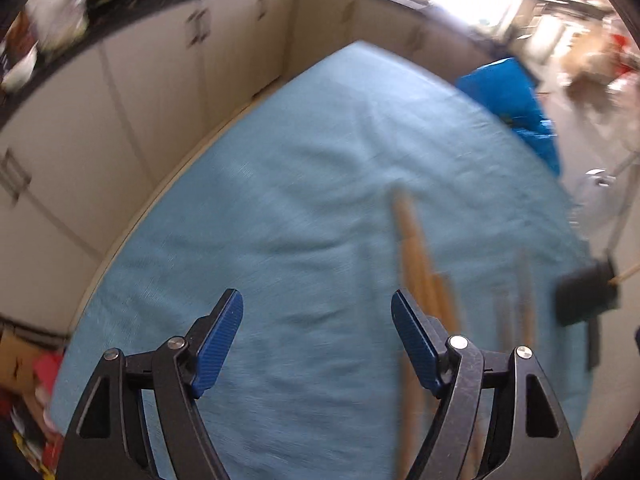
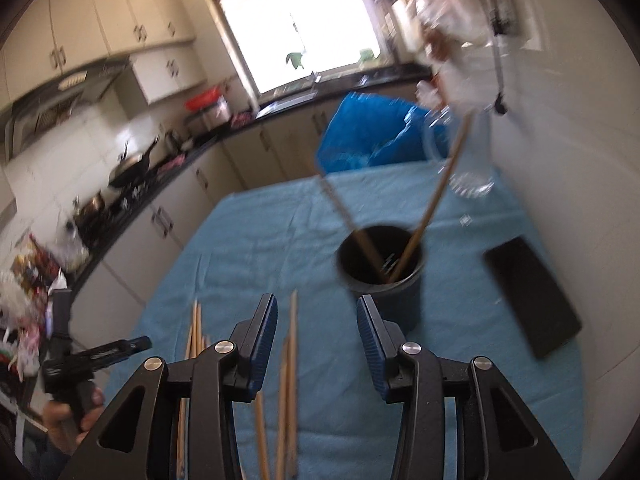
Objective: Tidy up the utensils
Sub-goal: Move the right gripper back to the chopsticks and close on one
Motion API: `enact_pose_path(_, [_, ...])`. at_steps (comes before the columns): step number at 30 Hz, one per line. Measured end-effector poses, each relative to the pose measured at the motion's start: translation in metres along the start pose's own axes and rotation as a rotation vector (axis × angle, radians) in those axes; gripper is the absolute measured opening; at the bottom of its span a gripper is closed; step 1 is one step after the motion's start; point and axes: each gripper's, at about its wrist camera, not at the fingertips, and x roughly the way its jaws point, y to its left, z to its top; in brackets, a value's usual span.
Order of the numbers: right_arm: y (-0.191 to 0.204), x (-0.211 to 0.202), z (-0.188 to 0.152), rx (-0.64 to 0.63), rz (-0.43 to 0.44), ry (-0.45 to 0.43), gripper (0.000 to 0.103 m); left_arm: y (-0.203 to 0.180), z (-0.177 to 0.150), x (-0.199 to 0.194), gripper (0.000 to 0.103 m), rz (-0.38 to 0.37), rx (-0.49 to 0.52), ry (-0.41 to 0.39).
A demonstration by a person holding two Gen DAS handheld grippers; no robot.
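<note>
Left tongs (image 1: 316,340): wide open, nothing held, above the blue cloth (image 1: 304,184). Also seen at the left edge of the right view (image 2: 120,350), gripped by a hand (image 2: 66,420).
Right tongs (image 2: 316,344): partly open, nothing held, low over the cloth (image 2: 256,240), aimed at the cup.
Sticks (image 2: 290,380): thin wooden ones, flat on the cloth, under and between the right tongs. More just to the left (image 2: 195,332). In the left view, blurry, by the right finger (image 1: 416,256).
Cup (image 2: 382,268): dark, round, upright on the cloth, just past the right tongs.
Sticks in cup: two, both leaning out. One tips left (image 2: 340,208), one tips right (image 2: 440,192).
Black slab (image 2: 532,296): flat on the cloth, right of the cup, apart from it.
Glass (image 2: 468,168): clear, blurry, behind the cup near the wall.
Blue bag (image 2: 372,136): at the far end of the surface.
Cupboards (image 1: 140,92): pale doors, left of the surface.
Window (image 2: 300,20): bright, far back.
</note>
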Motion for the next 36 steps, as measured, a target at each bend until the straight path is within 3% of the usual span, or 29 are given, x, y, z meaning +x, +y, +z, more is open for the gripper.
enact_pose_path(2, [0.015, 0.017, -0.007, -0.023, 0.032, 0.056, 0.046, 0.013, -0.004, 0.013, 0.076, 0.045, -0.003, 0.001])
enact_pose_path(4, [0.029, 0.032, -0.012, -0.050, 0.063, 0.107, 0.055, 0.015, -0.004, 0.015, 0.076, 0.065, 0.019, -0.036])
enact_pose_path(5, [0.037, 0.041, -0.014, -0.057, 0.076, 0.127, 0.067, 0.015, -0.005, 0.013, 0.076, 0.096, 0.032, -0.064])
enact_pose_path(6, [0.044, 0.048, -0.017, -0.060, 0.083, 0.139, 0.080, 0.016, -0.006, 0.012, 0.078, 0.130, 0.044, -0.095])
enact_pose_path(11, [0.079, 0.078, -0.027, -0.137, 0.074, 0.175, 0.095, 0.023, -0.007, 0.020, 0.088, 0.188, 0.058, -0.130])
enact_pose_path(12, [0.085, 0.082, -0.029, -0.157, 0.070, 0.172, 0.100, 0.026, -0.008, 0.022, 0.096, 0.198, 0.054, -0.149])
enact_pose_path(15, [0.100, 0.093, -0.033, -0.212, 0.069, 0.173, 0.101, 0.034, -0.007, 0.019, 0.101, 0.167, 0.025, -0.154])
enact_pose_path(22, [0.133, 0.119, -0.045, -0.396, 0.062, 0.197, 0.103, 0.024, -0.006, 0.026, 0.103, 0.194, 0.052, -0.152])
enact_pose_path(26, [0.148, 0.132, -0.050, -0.498, 0.068, 0.225, 0.101, 0.024, -0.009, 0.025, 0.103, 0.195, 0.053, -0.156])
enact_pose_path(32, [0.159, 0.164, -0.054, -0.598, 0.088, 0.373, 0.055, 0.024, -0.009, 0.025, 0.103, 0.194, 0.053, -0.156])
enact_pose_path(36, [0.158, 0.180, -0.058, -0.614, 0.069, 0.427, 0.042, 0.024, -0.009, 0.025, 0.103, 0.194, 0.053, -0.157])
